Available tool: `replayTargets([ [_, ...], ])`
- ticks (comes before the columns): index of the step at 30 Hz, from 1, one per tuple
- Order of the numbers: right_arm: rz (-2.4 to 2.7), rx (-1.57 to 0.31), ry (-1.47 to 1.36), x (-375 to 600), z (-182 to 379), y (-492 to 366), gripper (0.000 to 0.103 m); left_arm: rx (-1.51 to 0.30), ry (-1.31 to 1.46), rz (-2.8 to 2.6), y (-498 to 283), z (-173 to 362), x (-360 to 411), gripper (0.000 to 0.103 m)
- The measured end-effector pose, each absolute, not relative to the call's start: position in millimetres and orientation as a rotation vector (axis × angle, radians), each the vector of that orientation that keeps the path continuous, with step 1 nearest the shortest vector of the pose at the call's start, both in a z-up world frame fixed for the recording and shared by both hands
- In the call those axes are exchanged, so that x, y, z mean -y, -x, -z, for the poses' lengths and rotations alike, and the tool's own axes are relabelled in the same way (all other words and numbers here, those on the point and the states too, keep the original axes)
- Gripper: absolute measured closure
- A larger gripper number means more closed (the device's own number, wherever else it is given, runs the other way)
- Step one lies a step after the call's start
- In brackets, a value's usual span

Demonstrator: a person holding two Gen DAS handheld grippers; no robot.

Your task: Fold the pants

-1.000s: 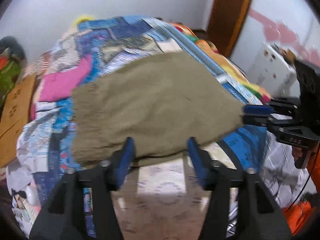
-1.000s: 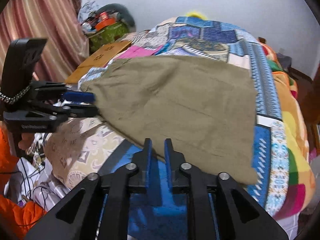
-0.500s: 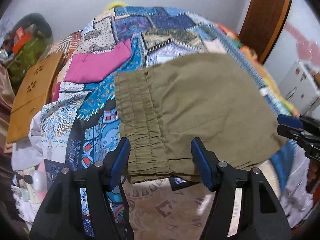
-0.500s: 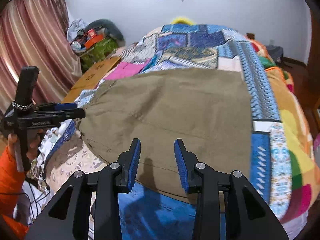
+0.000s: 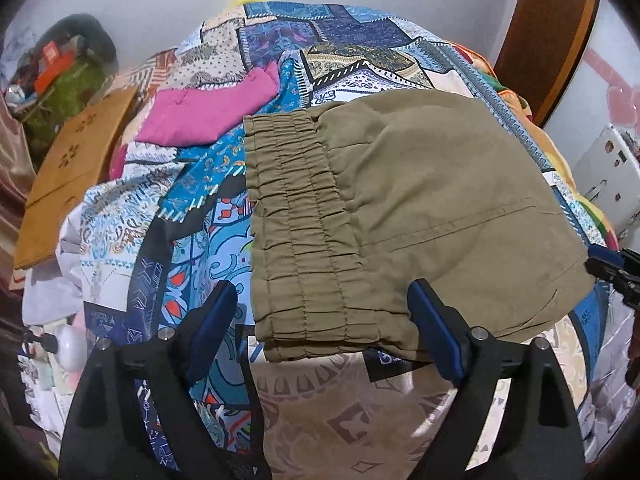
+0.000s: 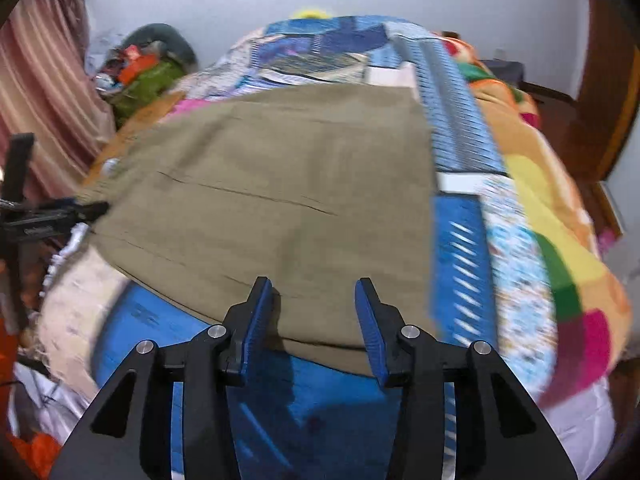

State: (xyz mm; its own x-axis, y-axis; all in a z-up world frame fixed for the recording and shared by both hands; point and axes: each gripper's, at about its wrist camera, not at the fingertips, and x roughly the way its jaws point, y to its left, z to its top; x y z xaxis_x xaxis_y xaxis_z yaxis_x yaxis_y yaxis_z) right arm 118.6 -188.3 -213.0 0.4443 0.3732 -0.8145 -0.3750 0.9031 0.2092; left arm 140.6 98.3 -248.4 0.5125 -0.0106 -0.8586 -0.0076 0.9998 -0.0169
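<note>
Olive pants (image 5: 420, 200) lie folded flat on the patchwork bedspread (image 5: 192, 248), their elastic waistband (image 5: 300, 220) on the left in the left wrist view. My left gripper (image 5: 322, 320) hovers over the near waistband corner. Its jaws are opening wide and the pads press on nothing. In the right wrist view the pants (image 6: 280, 184) spread ahead of my right gripper (image 6: 314, 314). Its jaws are opening too, with the near hem below them and no pad touching the cloth. Each gripper shows in the other's view, the right gripper (image 5: 612, 268) and the left gripper (image 6: 60, 216).
A pink garment (image 5: 208, 116) lies beyond the waistband. A cardboard box (image 5: 76, 168) and a green bag with clutter (image 5: 60, 80) stand left of the bed. A wooden door (image 5: 548, 32) and a white cabinet (image 5: 608, 176) are to the right. Striped curtains (image 6: 40, 80) hang at the left.
The right jaws went from nearly shut at the pants' edge to apart, letting it go. The left jaws spread wider. Both grippers sank toward the bed, and the pants now lie flat.
</note>
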Motion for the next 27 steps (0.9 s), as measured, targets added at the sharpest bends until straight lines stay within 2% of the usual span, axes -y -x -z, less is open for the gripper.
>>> replayTargets([
  [4,-0.476,-1.034,-0.108,208.1,219.4,-118.3,0.063,-1.041,0.034,0.001,-141.7,249.1,-100.1,0.014],
  [9,-0.454,-1.013,-0.02,195.6,213.2,-114.8,0.063,-1.077,0.045,0.001,-147.7,241.1,-103.2,0.015],
  [15,-0.447,-0.988,0.002,199.1,198.5,-127.2,0.06,-1.01,0.022,-0.012,-157.8,209.1,-105.4,0.015],
  [21,-0.419,-0.918,-0.021,209.6,181.7,-158.1,0.059,-0.979,0.011,-0.042,-197.8,190.9,-115.8,0.015],
  [27,-0.421,-0.873,0.058,205.1,175.0,-200.2,0.056,-1.01,0.042,-0.056,-245.6,202.5,-133.8,0.015],
])
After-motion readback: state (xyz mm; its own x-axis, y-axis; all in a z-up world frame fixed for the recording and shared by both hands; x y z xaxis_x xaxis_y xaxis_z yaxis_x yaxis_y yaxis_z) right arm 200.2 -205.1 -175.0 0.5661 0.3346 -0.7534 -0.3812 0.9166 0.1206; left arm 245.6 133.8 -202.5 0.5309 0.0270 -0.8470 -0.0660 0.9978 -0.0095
